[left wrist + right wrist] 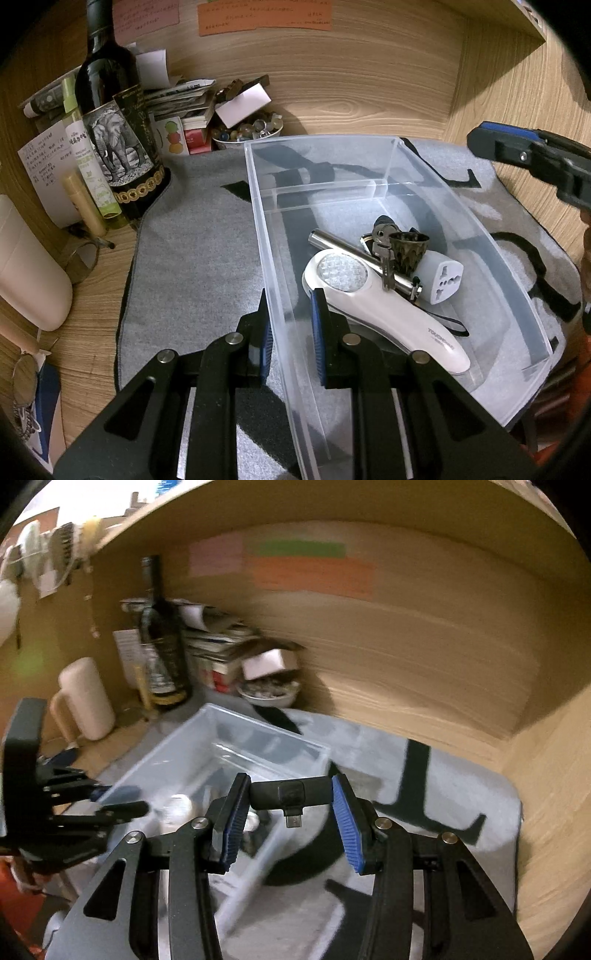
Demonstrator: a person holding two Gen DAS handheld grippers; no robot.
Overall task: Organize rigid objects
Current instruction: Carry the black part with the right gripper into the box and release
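Step in hand: loading the clear bin (pixel 373 184). Left gripper (pixel 290 325) is clenched on the bin's near wall, steadying it. Right gripper (pixel 290 818) grasps a small black adapter (pixel 291 794) with a plug tip, held above the mat (pixel 461 794) beside the bin. Already inside: white handheld device (pixel 369 295), travel plug (pixel 445 278), keys (pixel 382 240), metal tube (pixel 347 245). Next likely calls for carrying the adapter over the bin and releasing. Device reads roughly "TOUCH..."; wine bottle (pixel 110 122) label shows an elephant, its text unreadable
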